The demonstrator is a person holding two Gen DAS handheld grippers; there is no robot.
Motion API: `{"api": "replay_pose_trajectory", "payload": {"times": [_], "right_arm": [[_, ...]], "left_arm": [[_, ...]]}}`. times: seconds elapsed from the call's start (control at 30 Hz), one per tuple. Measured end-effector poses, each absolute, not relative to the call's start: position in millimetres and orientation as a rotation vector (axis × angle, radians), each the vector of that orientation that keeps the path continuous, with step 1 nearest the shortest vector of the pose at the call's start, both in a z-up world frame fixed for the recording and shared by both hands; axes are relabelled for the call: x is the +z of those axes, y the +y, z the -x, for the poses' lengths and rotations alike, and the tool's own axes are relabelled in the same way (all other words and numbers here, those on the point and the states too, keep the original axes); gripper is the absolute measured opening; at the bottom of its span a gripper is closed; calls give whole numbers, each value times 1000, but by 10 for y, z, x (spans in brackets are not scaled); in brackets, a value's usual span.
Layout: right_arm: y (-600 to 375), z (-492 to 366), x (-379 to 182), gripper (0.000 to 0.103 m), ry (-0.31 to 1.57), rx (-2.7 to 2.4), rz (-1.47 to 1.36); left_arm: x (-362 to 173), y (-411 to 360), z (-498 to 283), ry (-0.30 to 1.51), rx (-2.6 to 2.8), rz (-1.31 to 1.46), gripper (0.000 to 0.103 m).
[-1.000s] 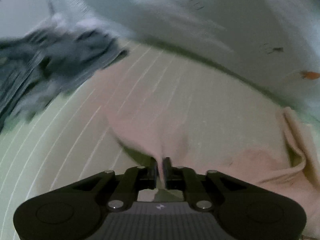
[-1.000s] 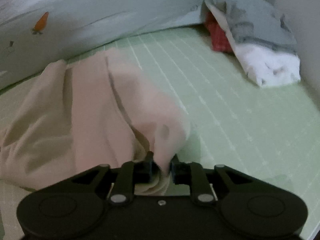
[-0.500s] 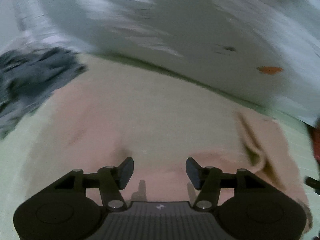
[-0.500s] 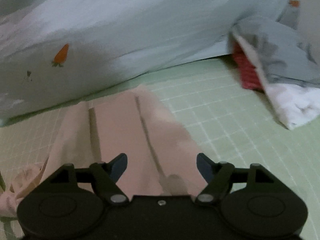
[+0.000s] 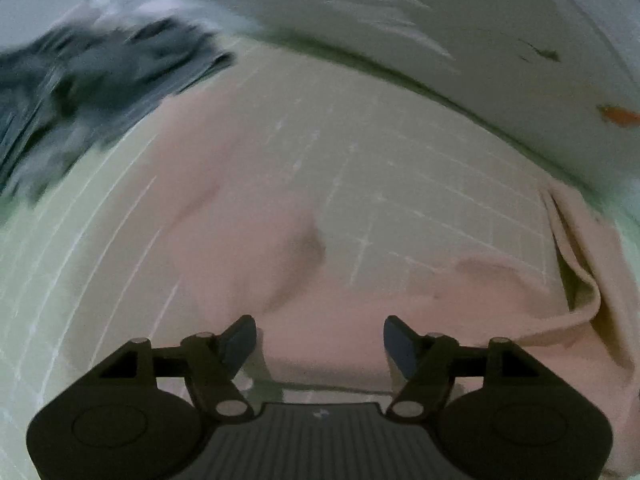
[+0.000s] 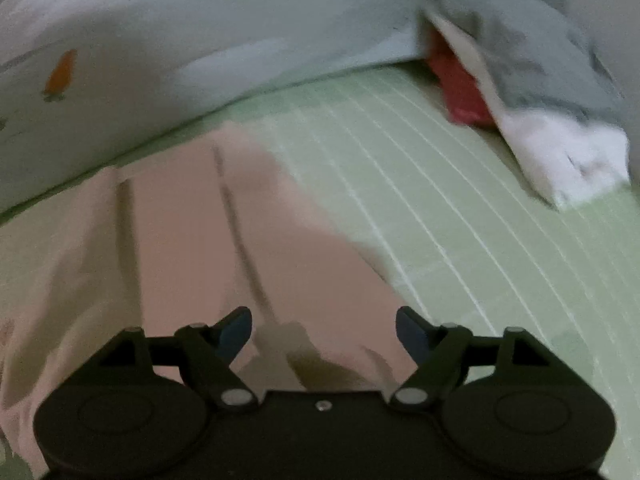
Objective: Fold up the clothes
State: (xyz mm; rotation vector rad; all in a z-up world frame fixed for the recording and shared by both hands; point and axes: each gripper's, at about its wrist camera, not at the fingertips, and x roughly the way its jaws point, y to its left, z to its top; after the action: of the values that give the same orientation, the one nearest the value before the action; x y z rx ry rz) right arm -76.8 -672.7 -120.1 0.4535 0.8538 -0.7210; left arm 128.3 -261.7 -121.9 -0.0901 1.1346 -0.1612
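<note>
Both the left hand-held gripper (image 5: pixel 320 340) and the right hand-held gripper (image 6: pixel 323 330) are opening, nothing pinched, over the pink garment (image 6: pixel 192 248) on the green checked bed sheet (image 6: pixel 420 220)

We see a pale green bedsheet with thin white grid lines (image 6: pixel 420 216). Along its far edge lies a light blue quilt printed with small orange carrots (image 6: pixel 192 48). At the sheet's far right corner, a red textured cloth (image 6: pixel 460 88) sits tucked under other fabric.
</note>
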Motion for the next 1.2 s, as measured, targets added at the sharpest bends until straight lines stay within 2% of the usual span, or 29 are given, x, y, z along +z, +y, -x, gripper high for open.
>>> {"api": "replay_pose_trajectory", "payload": {"times": [0.2,0.23,0.27,0.33,0.37,0.53,0.7,0.73,0.8,0.83,0.87,1.0,1.2], "right_arm": [[-6732,868,-1176,81,825,-745,-496],[-6729,871,-1171,81,824,-746,-494],[-6725,873,-1166,81,823,-746,-493],[-6719,877,-1157,81,822,-747,-489],[-6707,883,-1144,81,819,-747,-488],[-6623,943,-1063,81,801,-754,-470],[-6500,1045,-1048,81,803,-759,-482],[-6462,1057,-1051,81,806,-756,-480],[-6381,1072,-1067,81,815,-749,-478],[-6348,1072,-1077,81,818,-746,-477],[-6317,1071,-1087,81,822,-742,-476],[-6267,1032,-1081,81,827,-731,-469],[-6309,1000,-1019,81,815,-731,-456]], "left_arm": [[-1303,-2526,-1342,1156,-134,223,71],[-1323,-2553,-1349,1161,-143,218,60],[-1344,-2584,-1356,1167,-153,211,37],[-1388,-2602,-1362,1178,-156,212,2],[-1412,-2582,-1359,1182,-148,223,0],[-1365,-2214,-1338,1124,-43,179,0],[-1246,-1561,-1358,1098,51,281,0],[-1224,-1463,-1345,1092,41,322,3],[-1215,-1423,-1300,1082,17,368,19],[-1221,-1473,-1277,1081,3,369,37],[-1229,-1532,-1255,1080,-11,368,50],[-1290,-1692,-1257,1084,-92,406,57],[-1391,-1934,-1342,1113,-104,347,55]]}}
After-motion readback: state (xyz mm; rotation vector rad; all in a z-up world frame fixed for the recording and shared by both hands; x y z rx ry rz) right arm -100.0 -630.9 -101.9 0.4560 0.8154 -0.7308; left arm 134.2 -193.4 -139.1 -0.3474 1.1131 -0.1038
